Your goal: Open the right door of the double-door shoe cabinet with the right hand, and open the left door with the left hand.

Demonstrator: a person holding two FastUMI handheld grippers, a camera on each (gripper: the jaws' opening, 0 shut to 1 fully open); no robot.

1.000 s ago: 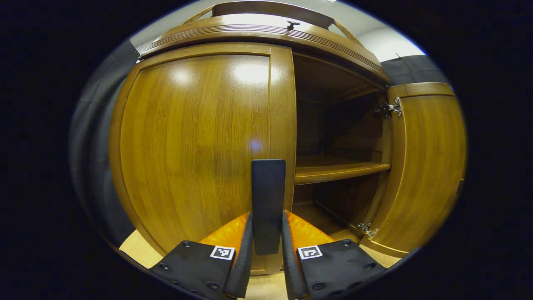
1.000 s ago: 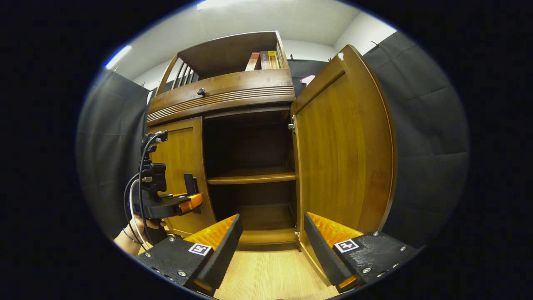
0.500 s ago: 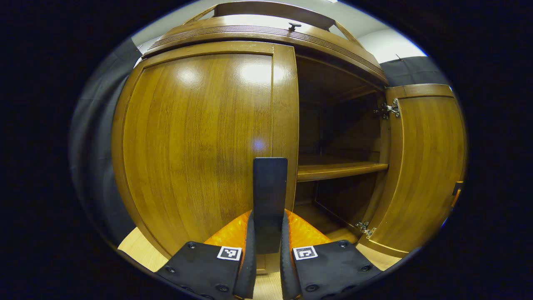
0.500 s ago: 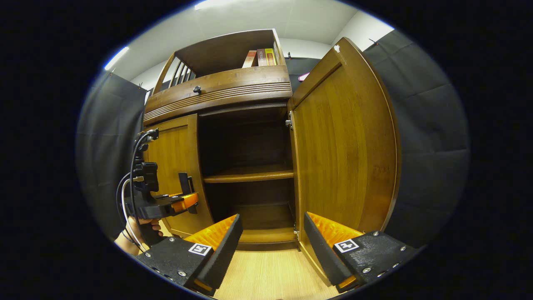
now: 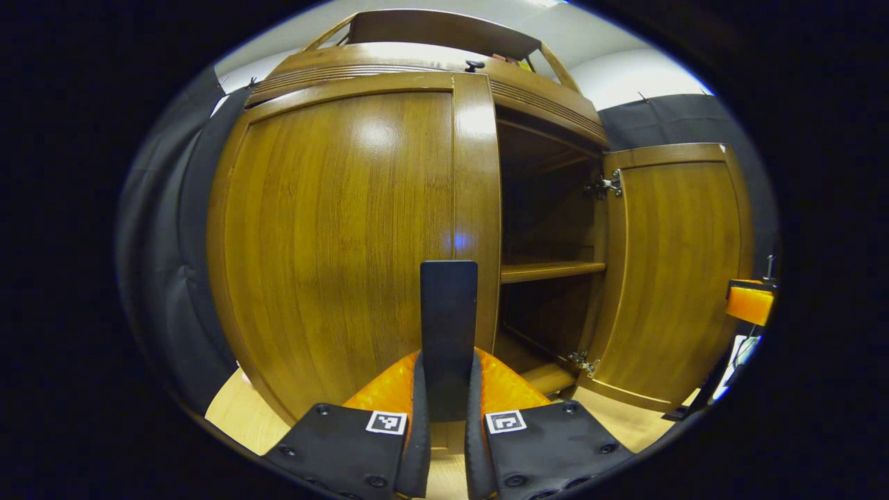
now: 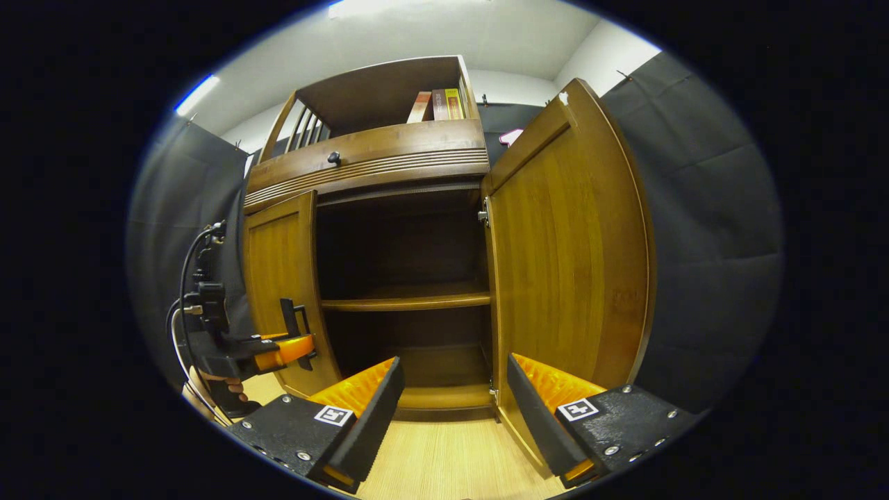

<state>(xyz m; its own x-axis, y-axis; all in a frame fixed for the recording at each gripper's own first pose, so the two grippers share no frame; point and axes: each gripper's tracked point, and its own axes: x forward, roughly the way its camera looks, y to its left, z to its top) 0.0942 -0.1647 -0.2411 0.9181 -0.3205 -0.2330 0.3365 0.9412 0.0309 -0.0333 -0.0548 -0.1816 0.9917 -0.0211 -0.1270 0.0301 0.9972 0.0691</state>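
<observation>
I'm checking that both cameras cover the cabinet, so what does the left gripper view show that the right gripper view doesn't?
The left gripper view gives a close look at the left gripper, jaws closed on the dark flat handle of the glossy brown wooden left door. The right gripper view gives the right gripper with jaws apart and empty, upright books on the top rack, and a hand holding the left gripper. Both share the wide-open brown wooden right door and the wooden inner shelf.

Light wood floor [image 6: 444, 462] carries shoe cabinet [image 6: 389, 163]; inner shelf [image 6: 406, 298] bare.
</observation>
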